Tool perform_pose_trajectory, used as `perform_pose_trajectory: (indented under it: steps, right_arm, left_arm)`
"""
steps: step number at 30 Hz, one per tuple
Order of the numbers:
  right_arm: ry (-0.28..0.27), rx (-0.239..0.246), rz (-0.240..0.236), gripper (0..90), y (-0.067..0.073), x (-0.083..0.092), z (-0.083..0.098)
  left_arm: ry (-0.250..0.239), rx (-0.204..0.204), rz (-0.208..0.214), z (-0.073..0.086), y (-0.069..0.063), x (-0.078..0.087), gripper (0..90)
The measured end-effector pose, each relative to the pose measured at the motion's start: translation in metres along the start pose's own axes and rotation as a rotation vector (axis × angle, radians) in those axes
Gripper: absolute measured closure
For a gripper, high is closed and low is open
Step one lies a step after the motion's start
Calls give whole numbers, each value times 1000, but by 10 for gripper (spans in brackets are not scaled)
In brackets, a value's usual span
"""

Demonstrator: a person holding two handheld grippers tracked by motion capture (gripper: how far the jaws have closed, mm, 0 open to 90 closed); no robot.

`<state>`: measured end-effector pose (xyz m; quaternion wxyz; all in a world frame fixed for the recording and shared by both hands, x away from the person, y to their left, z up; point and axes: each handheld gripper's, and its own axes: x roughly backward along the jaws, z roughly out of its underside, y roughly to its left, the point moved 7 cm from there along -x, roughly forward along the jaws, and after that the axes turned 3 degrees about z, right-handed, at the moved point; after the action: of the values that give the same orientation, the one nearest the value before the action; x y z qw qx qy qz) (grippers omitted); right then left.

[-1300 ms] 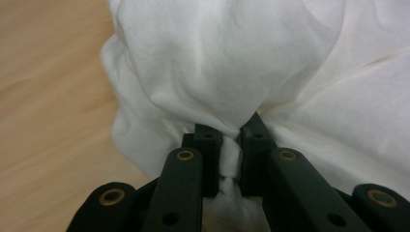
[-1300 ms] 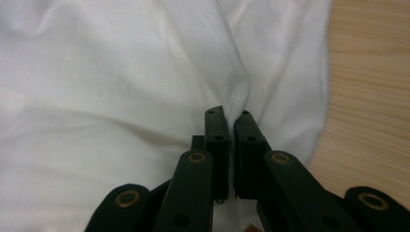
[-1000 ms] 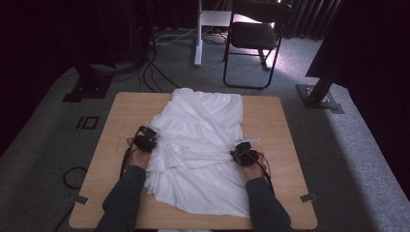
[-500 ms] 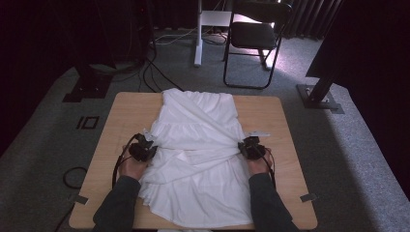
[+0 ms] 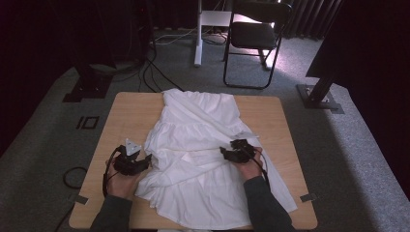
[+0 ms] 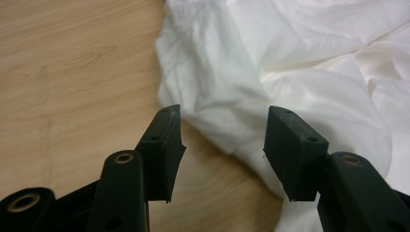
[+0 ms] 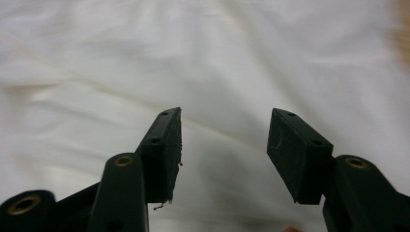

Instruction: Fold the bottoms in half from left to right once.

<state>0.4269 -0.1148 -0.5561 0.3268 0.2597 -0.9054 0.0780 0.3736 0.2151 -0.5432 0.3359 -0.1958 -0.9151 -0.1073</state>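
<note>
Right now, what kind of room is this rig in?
Probably a lab or recording studio, not a home: dark curtains, grey carpet with loose cables, a folding chair behind the wooden table.

Your two arms wear dark grey sleeves that reach your wrists. Each hand holds a black tool.

Your left gripper (image 5: 145, 161), at the white cloth's (image 5: 203, 145) left edge, has a small pale grey plate with three corners on top. A thin black cable hangs from it in a loop, on the side away from the cloth.

Your right gripper (image 5: 224, 152), over the cloth, is all black and lumpy, with a thin black cable too.

Up close, each tool has two thick black jaws with flat, blocky pads. The pads have small round dents. Lower down, the arms have shiny brass-coloured rings around round holes. One pad's edge looks a bit frayed.
</note>
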Motion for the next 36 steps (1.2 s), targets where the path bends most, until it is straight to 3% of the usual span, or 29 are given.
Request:
perform_pose_trajectory:
  steps: [3,8,10,12,14,17,23,28,32,36]
  right_arm:
    - [17,43,-84,410,35,-12,0]
    - [27,83,-187,314,78,-31,-3]
    - [49,116,-159,313,86,-40,-3]
    - [103,125,-148,412,88,-51,2]
    - [132,140,-117,687,83,-53,6]
    - [103,124,-105,845,71,-39,8]
    - [16,104,-90,868,30,17,15]
    - [-17,71,-66,867,-10,62,39]
    - [-28,15,-46,867,-36,89,63]
    - [-27,-20,-28,865,-51,105,85]
  left_arm:
    - [-1,20,12,8,-2,1,481]
    - [20,24,18,22,-6,2,464]
    - [6,40,40,25,-9,5,464]
    - [9,37,43,28,-11,7,463]
    - [15,32,44,33,-13,9,461]
    - [20,31,50,40,-15,12,460]
    - [-3,25,60,51,-22,23,440]
    - [-3,40,65,58,-21,27,419]
    - [-6,35,70,58,-24,28,417]
    - [10,10,80,58,-31,26,415]
